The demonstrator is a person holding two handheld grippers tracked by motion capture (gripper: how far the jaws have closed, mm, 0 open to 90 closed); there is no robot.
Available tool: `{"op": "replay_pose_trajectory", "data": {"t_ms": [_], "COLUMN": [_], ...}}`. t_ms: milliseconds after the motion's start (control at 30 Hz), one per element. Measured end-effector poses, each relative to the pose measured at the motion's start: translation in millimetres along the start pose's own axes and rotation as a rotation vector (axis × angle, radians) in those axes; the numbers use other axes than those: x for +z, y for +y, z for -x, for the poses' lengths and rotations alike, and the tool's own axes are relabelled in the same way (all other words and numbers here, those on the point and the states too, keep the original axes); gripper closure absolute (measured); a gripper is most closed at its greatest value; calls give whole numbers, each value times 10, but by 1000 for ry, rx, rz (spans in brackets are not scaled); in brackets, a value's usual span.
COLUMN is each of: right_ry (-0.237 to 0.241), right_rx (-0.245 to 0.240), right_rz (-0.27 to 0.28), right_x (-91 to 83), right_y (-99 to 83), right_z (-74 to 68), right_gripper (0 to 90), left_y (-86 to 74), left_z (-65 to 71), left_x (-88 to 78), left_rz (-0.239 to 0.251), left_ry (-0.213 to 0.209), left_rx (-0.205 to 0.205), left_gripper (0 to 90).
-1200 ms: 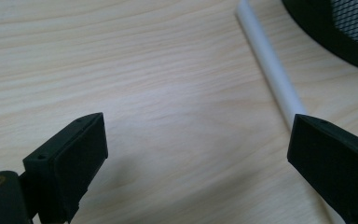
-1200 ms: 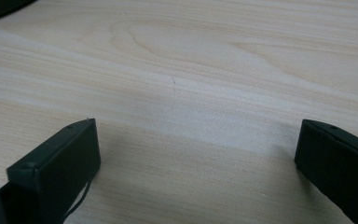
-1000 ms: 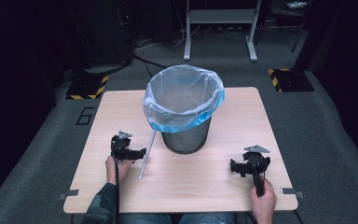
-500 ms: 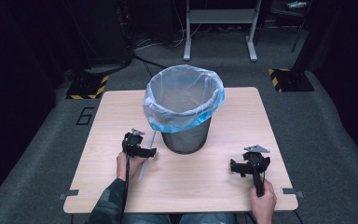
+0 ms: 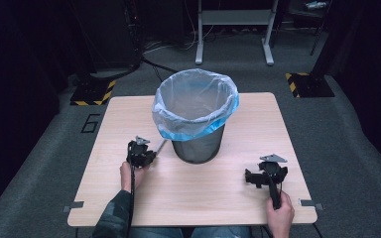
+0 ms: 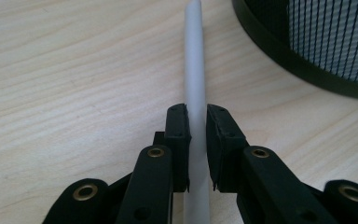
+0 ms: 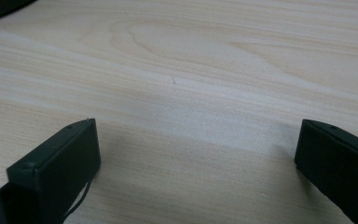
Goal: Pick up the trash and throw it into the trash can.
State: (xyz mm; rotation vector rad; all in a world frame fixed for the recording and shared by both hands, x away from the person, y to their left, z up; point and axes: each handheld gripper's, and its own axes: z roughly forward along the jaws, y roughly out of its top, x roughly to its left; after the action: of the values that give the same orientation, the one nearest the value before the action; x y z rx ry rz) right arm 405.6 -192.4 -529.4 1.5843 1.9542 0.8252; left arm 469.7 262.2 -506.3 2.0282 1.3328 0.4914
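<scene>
step: grasp phase, judged from the left gripper (image 6: 196,140) straddling the grey stick (image 6: 193,70) on the table (image 5: 129,119)
stick: lies flat, just left of the mesh bin (image 5: 197,144), near its base
left jaws: closed in on the stick's sides, pinching it or about to; contact not certain
right gripper (image 5: 264,174): near right, jaws spread wide over bare wood
next: likely firm the pinch, lift clear, carry up over the bin rim with its plastic liner (image 5: 193,106)
</scene>
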Motion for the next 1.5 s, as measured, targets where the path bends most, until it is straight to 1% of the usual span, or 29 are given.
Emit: {"op": "replay_pose_trajectory", "data": {"t_ms": [33, 100, 133, 233, 367, 433, 500, 533, 633, 833, 867, 967, 1133, 1233, 1300, 1500], "right_ry": [0, 0, 0, 0, 0, 0, 0, 0, 0, -1, -1, 0, -1, 0, 1, 0], "right_rx": [0, 0, 2, 0, 0, 0, 0, 0, 0, 1, 1, 0, 2, 2, 0, 0], "right_rz": [0, 1, 0, 0, 0, 0, 0, 0, 0, 2, 2, 0, 2, -1, 0, 0], "right_x": [0, 0, 0, 0, 0, 0, 0, 0, 0, 1, 1, 0, 1, -1, 0, 0], "right_y": [0, 0, 0, 0, 0, 0, 0, 0, 0, 0, 0, 0, -1, 0, 0, 0], "right_z": [0, 0, -2, 0, 0, 0, 0, 0, 0, -1, -1, 0, -2, -1, 0, 0], "right_gripper": [0, 0, 0, 0, 0, 0, 0, 0, 0, 0, 0, 0, 0, 0, 0, 0], "left_y": [7, 20, 30, 49, 100, 121, 153, 167, 198, 285, 285, 332, 414, 459, 480, 565], "left_z": [-31, -68, -101, -148, -223, -260, -303, -325, -379, -424, -424, -431, -445, -453, -456, -460], "left_x": [-28, -70, -103, -182, -347, -405, -467, -491, -556, -679, -679, -732, -815, -850, -863, -916], "left_rz": [13, 29, 39, 77, 119, 133, 145, 151, 162, 183, 183, 188, 202, 216, 220, 238], "left_ry": [-10, -16, -27, -46, -70, -86, -89, -94, -113, -115, -115, -107, -95, -96, -104, -102], "left_rx": [-22, -37, -46, -90, -111, -130, -137, -137, -156, -157, -157, -142, -128, -123, -129, -118], "left_gripper": [792, 791, 791, 790, 790, 789, 789, 789, 789, 789, 789, 788, 788, 788, 788, 788]}}
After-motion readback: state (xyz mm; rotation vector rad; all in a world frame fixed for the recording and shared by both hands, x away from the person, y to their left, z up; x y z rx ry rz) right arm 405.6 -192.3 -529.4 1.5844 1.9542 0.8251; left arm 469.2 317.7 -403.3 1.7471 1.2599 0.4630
